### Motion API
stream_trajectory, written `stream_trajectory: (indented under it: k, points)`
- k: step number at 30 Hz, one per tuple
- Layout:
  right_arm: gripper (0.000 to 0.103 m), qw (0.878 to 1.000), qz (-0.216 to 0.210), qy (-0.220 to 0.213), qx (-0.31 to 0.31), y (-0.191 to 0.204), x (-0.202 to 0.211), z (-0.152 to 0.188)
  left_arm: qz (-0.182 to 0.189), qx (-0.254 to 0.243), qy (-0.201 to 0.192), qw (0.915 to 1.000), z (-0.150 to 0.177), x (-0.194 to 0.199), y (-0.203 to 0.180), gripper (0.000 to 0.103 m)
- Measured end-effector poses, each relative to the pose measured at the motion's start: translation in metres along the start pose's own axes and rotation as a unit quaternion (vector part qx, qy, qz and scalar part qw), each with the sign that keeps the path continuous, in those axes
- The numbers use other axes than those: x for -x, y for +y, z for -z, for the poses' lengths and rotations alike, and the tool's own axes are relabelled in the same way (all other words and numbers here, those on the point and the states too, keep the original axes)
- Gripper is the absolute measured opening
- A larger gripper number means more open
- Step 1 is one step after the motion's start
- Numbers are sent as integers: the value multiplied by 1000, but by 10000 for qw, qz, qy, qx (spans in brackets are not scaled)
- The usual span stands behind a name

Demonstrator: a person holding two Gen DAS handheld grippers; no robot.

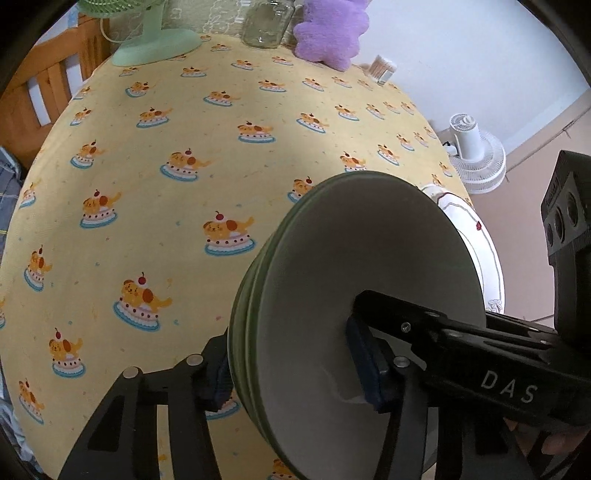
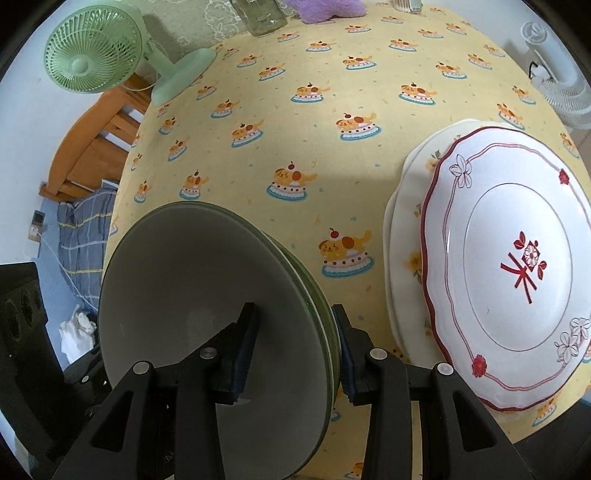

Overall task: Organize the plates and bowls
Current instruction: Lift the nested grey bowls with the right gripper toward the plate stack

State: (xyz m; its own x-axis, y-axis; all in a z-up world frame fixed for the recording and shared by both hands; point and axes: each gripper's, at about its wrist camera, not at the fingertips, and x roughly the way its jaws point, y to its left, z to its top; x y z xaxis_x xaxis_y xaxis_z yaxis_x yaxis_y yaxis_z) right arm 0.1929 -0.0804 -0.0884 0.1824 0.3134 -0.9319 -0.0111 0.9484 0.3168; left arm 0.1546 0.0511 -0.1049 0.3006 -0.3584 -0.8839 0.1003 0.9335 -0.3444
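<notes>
My right tool clamps the green bowl stack; my left tool straddles the bowls' rim, its contact unclear, beside the plates.

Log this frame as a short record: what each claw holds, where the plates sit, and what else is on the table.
left claw: shut on the green bowls' rim
right claw: shut on the same bowls' rim, opposite side
bowls: nested, green outside, pale inside, tilted on edge
plates: stacked on the tablecloth, red-trimmed one on top, right of the bowls
far edge: green fan, glass jar, purple plush
</notes>
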Motion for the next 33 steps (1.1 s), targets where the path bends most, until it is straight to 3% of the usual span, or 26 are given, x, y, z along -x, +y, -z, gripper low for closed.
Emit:
stream_trajectory:
  k: [6, 17, 33]
  points:
    - [42, 9997, -231, 26, 113, -7, 0, -2, -238, 62, -76, 9997, 1, 0, -8, 54]
    - [43, 9987, -372, 209, 286, -5, 4, 2, -355, 351, 54, 9987, 8, 8, -9, 53]
    - [43, 9985, 119, -348, -401, 14, 53, 17, 264, -398, -30, 9989, -5, 42, -17, 53]
